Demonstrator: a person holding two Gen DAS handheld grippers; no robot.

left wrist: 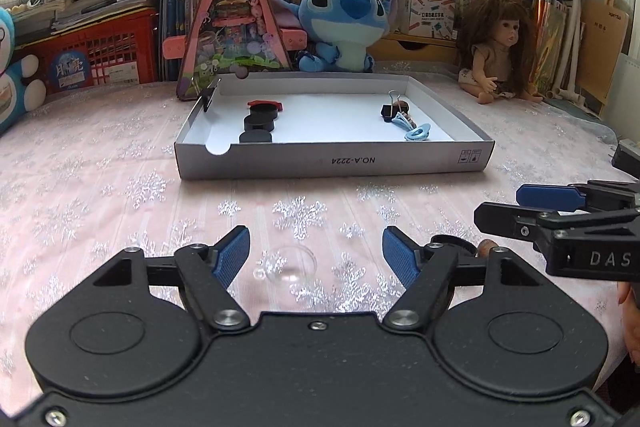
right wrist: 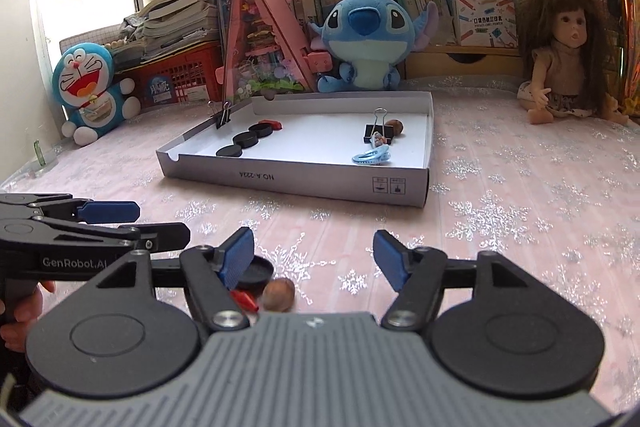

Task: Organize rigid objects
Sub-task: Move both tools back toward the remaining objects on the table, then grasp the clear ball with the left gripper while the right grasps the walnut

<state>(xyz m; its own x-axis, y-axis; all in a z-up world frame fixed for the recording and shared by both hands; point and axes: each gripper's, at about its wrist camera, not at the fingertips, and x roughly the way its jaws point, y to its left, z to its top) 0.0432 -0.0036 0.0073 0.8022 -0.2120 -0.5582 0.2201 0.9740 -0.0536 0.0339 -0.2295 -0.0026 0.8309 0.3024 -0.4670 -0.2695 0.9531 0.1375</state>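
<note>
Centre frame, the white box lid holds black discs at left w/ a red piece, binder clip & blue hair clips at right. Your left gripper gapes wide around a clear glass bulb on the tablecloth. Your right gripper is wide too, empty; a walnut & black disc sit lower left by it.

The left claw stands wide open low over the desk; a clear glass bauble lies on the snowflake cloth between its blue pads, touching neither; the right claw enters from the right edge, its fingers apart; farther back sits a shallow white box holding black discs at left and a binder clip with blue hair clips at right.
</note>
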